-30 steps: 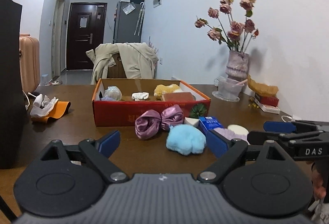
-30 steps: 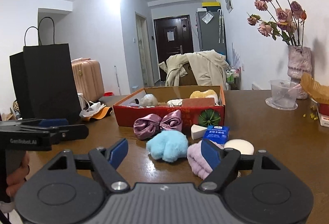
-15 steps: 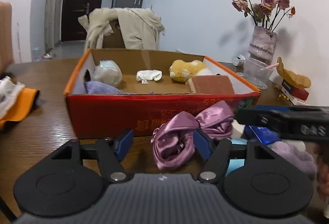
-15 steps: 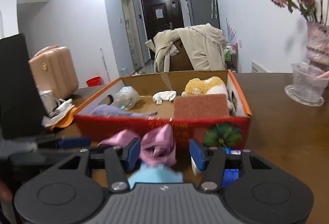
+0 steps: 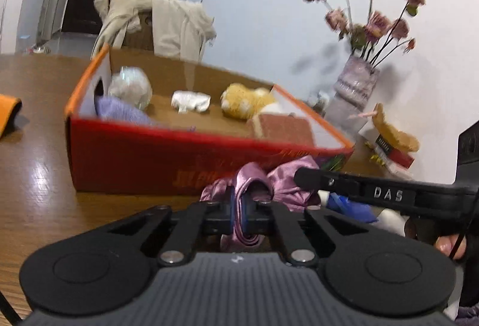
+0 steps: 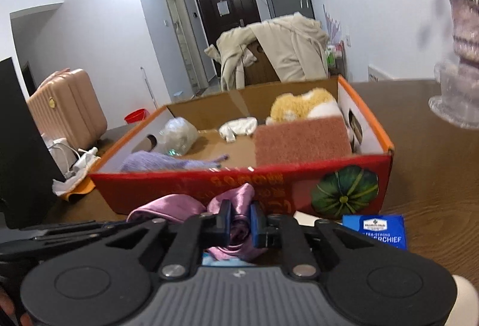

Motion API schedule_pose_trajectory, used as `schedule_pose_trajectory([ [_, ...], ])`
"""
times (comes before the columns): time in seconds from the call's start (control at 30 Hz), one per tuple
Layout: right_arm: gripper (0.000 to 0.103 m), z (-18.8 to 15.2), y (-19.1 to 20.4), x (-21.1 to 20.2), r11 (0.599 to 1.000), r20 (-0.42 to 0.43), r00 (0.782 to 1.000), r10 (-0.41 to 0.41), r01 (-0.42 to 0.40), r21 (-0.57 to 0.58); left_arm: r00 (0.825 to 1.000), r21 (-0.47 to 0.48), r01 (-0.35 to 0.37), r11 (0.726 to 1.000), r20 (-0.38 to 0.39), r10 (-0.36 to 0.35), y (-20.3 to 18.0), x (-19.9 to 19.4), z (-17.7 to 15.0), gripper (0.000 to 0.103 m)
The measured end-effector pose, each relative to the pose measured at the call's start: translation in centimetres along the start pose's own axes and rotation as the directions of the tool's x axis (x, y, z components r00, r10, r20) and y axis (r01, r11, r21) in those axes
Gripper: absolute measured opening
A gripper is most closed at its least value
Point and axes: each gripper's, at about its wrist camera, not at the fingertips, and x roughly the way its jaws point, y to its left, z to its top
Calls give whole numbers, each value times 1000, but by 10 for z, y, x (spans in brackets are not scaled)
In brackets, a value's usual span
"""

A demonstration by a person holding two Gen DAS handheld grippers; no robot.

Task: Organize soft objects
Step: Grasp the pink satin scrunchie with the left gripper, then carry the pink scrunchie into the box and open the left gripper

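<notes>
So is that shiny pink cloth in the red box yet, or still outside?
Outside. The pink satin cloth lies on the table in front of the red box, pinched by the left gripper and right gripper.

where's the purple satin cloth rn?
The purple satin cloth lies on the table against the red box's near wall, pinched by both the left gripper and the right gripper.

Flowers (image 5: 374, 11) blurred — vase (image 6: 462, 56) cropped.

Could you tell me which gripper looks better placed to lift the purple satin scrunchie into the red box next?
Probably neither alone: the left gripper and the right gripper have each just closed on a fold of the scrunchie, right in front of the box. A joint lift seems likeliest.
</notes>
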Motion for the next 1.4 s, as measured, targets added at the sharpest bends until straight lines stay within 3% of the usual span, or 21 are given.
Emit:
schedule_pose_trajectory([
  [0.17, 12, 7, 32, -57, 997, 94, 995, 26, -19, -69, 993, 40, 42, 998, 110, -46, -31, -58, 14, 5],
  [0.37, 12, -9, 54, -123, 995, 147, 986, 80, -69, -77, 975, 65, 94, 993, 194, -105, -63, -125, -2, 5],
  [0.8, 12, -14, 68, -154, 994, 199, 976, 93, -78, -82, 964, 87, 108, 990, 236, -126, -69, -152, -1, 4],
  [0.97, 12, 8, 68, -140, 993, 213, 972, 100, -83, -89, 965, 83, 103, 991, 233, -120, -56, -140, 26, 4],
  [1.13, 11, 53, 61, -104, 991, 222, 968, 113, -94, -92, 964, 19, 151, 988, 219, -151, -31, -102, 80, 4],
  [1.27, 11, 96, 49, -53, 992, 193, 975, 109, -94, -85, 974, 0, 119, 993, 193, -116, -9, -49, 123, 4],
  [1.4, 11, 127, 33, 23, 994, 76, 992, 104, -103, -27, 992, -88, 55, 995, 121, -44, 30, 9, 144, 4],
])
